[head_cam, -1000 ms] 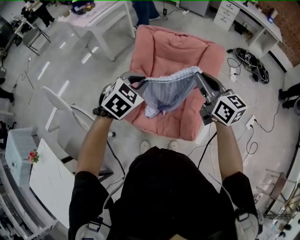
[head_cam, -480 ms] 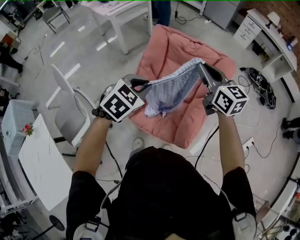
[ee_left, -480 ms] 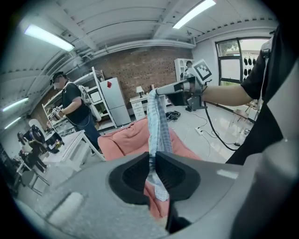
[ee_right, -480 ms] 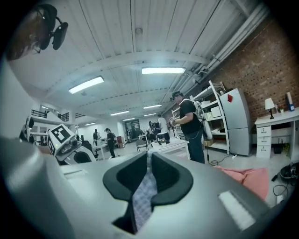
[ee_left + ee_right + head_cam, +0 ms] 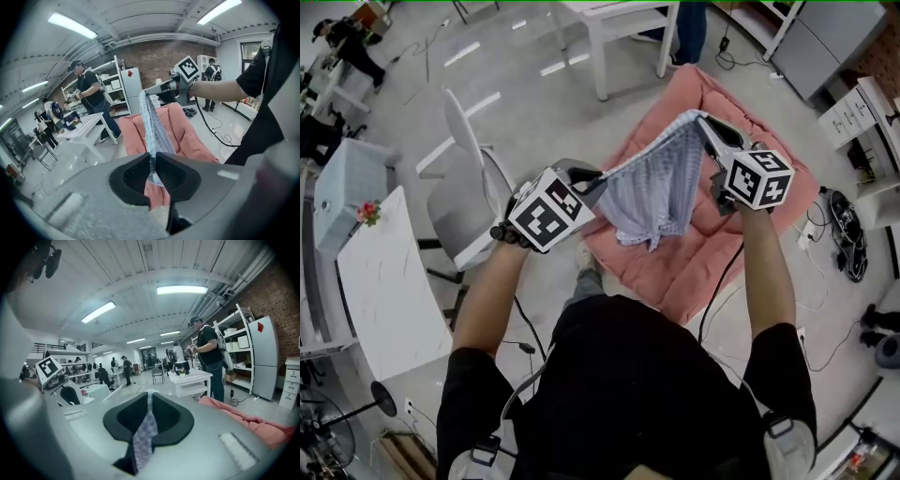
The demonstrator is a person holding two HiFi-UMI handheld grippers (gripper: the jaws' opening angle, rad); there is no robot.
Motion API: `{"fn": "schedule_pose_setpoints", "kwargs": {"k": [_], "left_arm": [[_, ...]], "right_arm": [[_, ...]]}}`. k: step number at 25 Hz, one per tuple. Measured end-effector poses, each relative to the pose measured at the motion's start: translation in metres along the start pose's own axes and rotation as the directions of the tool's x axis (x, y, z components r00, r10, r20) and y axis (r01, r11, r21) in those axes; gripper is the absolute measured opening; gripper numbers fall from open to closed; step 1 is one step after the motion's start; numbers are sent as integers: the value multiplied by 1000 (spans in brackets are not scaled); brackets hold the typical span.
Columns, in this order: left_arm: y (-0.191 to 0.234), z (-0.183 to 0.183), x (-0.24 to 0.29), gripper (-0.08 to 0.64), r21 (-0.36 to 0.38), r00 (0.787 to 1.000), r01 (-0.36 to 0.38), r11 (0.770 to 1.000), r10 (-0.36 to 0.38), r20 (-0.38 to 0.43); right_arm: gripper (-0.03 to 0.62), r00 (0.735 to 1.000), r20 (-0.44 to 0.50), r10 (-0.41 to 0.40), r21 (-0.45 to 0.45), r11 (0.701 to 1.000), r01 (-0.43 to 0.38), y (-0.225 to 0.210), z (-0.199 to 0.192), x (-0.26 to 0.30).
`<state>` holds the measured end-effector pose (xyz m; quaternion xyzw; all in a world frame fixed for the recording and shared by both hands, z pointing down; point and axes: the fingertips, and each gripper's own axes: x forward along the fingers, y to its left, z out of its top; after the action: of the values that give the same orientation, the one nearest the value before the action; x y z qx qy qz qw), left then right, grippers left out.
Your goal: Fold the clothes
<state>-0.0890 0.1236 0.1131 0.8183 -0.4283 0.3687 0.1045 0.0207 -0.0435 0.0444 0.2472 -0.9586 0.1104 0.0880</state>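
Striped garment [image 5: 654, 187], both ends pinched by left tongs [image 5: 153, 160], right tongs [image 5: 149, 401], droop visible overhead

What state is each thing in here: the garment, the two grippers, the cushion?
striped garment: held up in the air, top edge stretched between both grippers, the rest hanging loose.
left gripper: shut on one end of the striped garment.
right gripper: shut on the other end.
pink cushion: lying flat on the floor, below the garment.

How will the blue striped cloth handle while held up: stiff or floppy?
Probably floppy: the blue striped cloth sags between the left hand-held gripper and right hand-held gripper. Likely light, since two edge pinches carry it.
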Motion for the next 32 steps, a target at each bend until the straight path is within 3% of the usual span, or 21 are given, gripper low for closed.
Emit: {"fn": "schedule_pose_setpoints", "kwargs": {"k": [9,15,23,32], "left_arm": [[90,-78,24,51,-159,997,45,986,-55,-62],[140,-123,51,51,-239,990,40,970,-70,-119],[179,-171,93,51,-317,985,66,946,-113,-132],[193,-195,121,52,-347,969,118,930,-184,-164]], "right_arm": [[37,986,-153,62,-16,998,-66,9,-35,152],[37,957,-268,111,28,994,-107,2,-70,225],[38,920,-373,119,66,993,-102,-7,-115,284],[38,882,-460,100,148,988,-35,-21,-163,294]]}}
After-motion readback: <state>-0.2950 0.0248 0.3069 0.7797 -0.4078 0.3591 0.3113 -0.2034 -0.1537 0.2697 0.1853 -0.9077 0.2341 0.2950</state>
